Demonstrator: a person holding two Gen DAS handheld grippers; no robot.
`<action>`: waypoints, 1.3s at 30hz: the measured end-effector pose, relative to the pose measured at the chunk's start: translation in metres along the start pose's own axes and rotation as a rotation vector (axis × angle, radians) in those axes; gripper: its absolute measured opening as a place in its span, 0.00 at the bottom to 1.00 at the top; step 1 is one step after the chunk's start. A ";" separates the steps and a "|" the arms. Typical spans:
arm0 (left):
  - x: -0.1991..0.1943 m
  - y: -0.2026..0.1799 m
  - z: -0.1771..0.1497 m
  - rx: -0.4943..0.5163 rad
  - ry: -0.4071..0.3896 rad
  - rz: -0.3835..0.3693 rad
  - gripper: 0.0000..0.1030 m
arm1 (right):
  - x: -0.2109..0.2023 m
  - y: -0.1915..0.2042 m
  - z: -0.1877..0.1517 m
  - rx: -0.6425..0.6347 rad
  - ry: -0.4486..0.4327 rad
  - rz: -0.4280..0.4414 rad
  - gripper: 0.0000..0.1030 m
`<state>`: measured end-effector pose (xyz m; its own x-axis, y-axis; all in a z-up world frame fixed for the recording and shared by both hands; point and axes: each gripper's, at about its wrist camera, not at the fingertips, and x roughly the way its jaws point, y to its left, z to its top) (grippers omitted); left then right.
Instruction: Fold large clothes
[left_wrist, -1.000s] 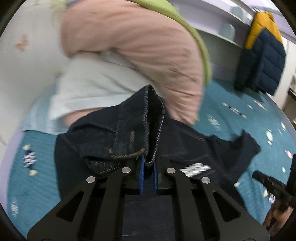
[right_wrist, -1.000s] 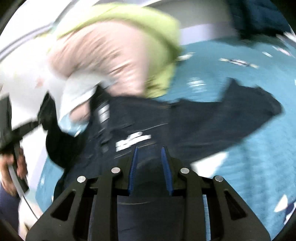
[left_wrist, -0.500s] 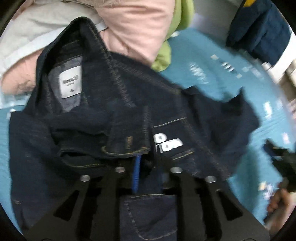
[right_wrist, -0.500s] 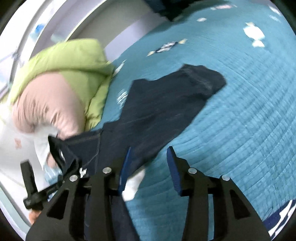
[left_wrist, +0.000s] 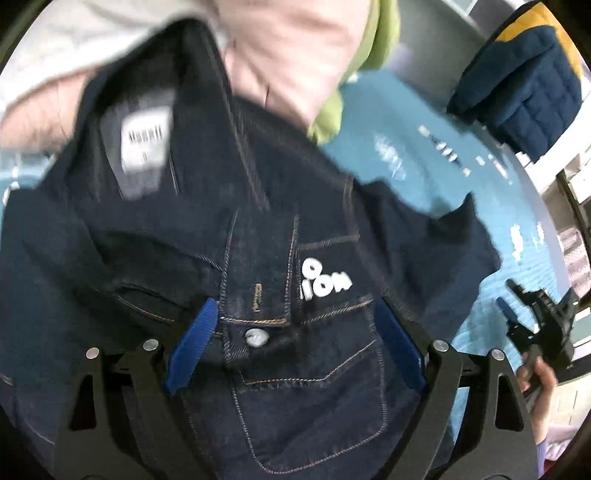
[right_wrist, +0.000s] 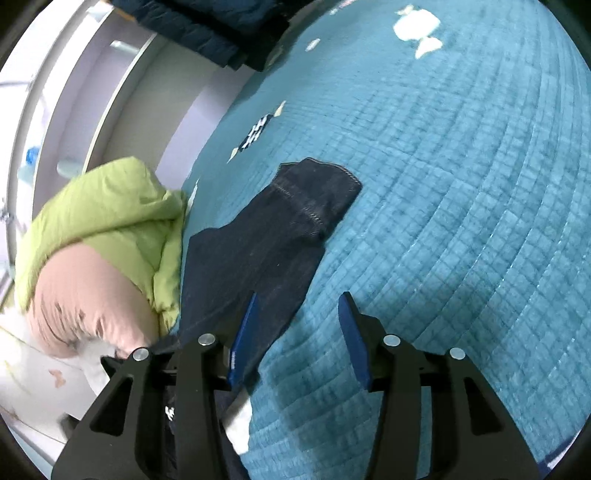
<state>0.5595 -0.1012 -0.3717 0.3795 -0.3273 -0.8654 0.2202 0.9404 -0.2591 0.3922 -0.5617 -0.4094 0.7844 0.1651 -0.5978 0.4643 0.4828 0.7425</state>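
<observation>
I have the denim jacket (left_wrist: 280, 266) laid on the teal bed (right_wrist: 461, 206), collar toward the pillows (right_wrist: 92, 258). Left gripper (left_wrist: 291, 325) has just spread wide above its placket, holding nothing; right gripper (right_wrist: 295, 317) is opening over the sleeve (right_wrist: 295, 214). Next, I judge, I fold that sleeve across.

The jacket (left_wrist: 280, 229) under the left jaws is dark blue denim, thick and matt, with tan stitches and a shiny metal button (left_wrist: 256, 337) between the pads. Its cloth label (left_wrist: 144, 142) is white. The bed cover (right_wrist: 461, 206) ahead of the right jaws is teal quilted cloth, soft and bumpy. The green coat (right_wrist: 110, 206) looks puffy and smooth. The pads (right_wrist: 352, 336) are ribbed blue rubber on matt black plastic.
</observation>
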 end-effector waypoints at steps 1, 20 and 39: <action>0.008 -0.002 -0.002 0.013 0.012 0.027 0.84 | 0.002 -0.001 0.000 0.008 0.002 0.011 0.43; 0.051 -0.037 -0.016 0.237 0.028 0.276 0.86 | 0.051 -0.003 0.039 0.011 -0.023 0.180 0.03; -0.161 0.138 -0.021 -0.141 -0.310 0.082 0.88 | -0.008 0.288 -0.146 -0.676 0.097 0.582 0.03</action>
<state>0.5097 0.0833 -0.2770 0.6501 -0.2423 -0.7202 0.0600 0.9612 -0.2692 0.4594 -0.2982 -0.2351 0.7679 0.5987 -0.2278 -0.3614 0.6985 0.6177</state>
